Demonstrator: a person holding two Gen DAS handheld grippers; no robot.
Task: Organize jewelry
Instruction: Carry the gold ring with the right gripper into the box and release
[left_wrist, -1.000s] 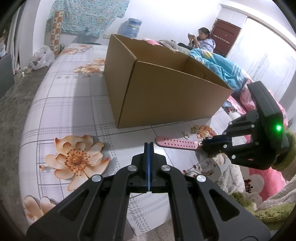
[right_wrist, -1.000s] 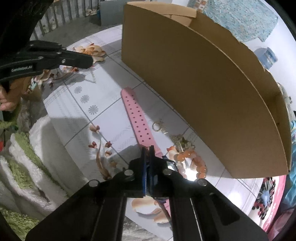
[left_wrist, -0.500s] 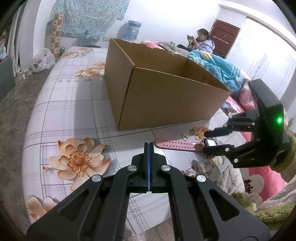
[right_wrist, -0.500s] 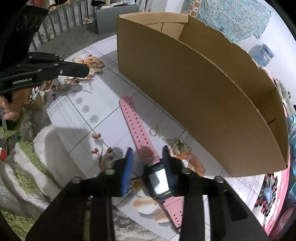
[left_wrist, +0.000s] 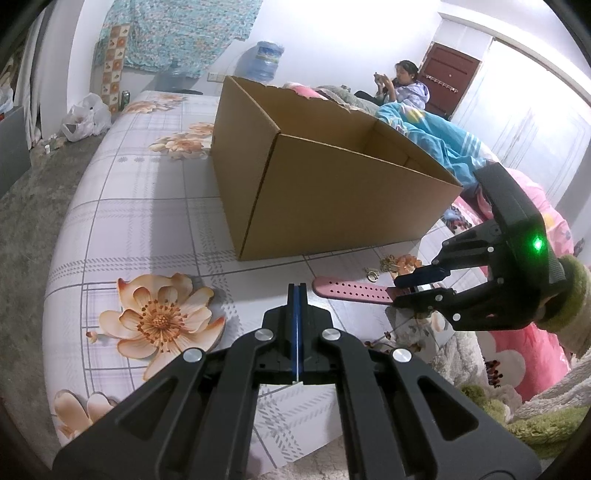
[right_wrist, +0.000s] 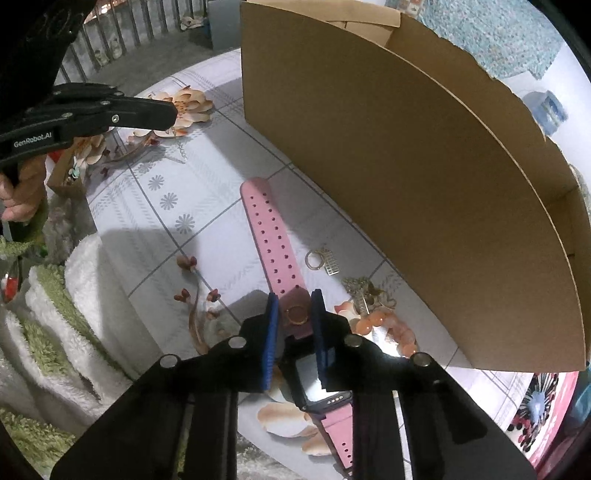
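A pink watch (left_wrist: 351, 290) (right_wrist: 269, 240) lies on the floral sheet in front of an open cardboard box (left_wrist: 332, 199) (right_wrist: 406, 166). My right gripper (right_wrist: 294, 299) (left_wrist: 413, 284) points steeply down, its jaws closing on the strap just above the watch's dark face, blue pads against both strap edges. Beside the watch lie a gold ring (right_wrist: 316, 258), a gold chain piece (right_wrist: 365, 291) and an orange bead bracelet (right_wrist: 384, 325) (left_wrist: 406, 262). My left gripper (left_wrist: 297, 286) (right_wrist: 162, 114) is shut on nothing, left of the watch's free end.
A person (left_wrist: 406, 88) sits at the back beyond the box. A blue blanket (left_wrist: 443, 144) and pink bedding (left_wrist: 517, 350) fill the right side. White and green towels (right_wrist: 55, 314) lie at the bed's near edge. A plastic bag (left_wrist: 85, 118) and a water jug (left_wrist: 266, 59) stand far left.
The right gripper went from shut to wide open over the watch, then narrowed around the strap. The left gripper has stayed where it was.
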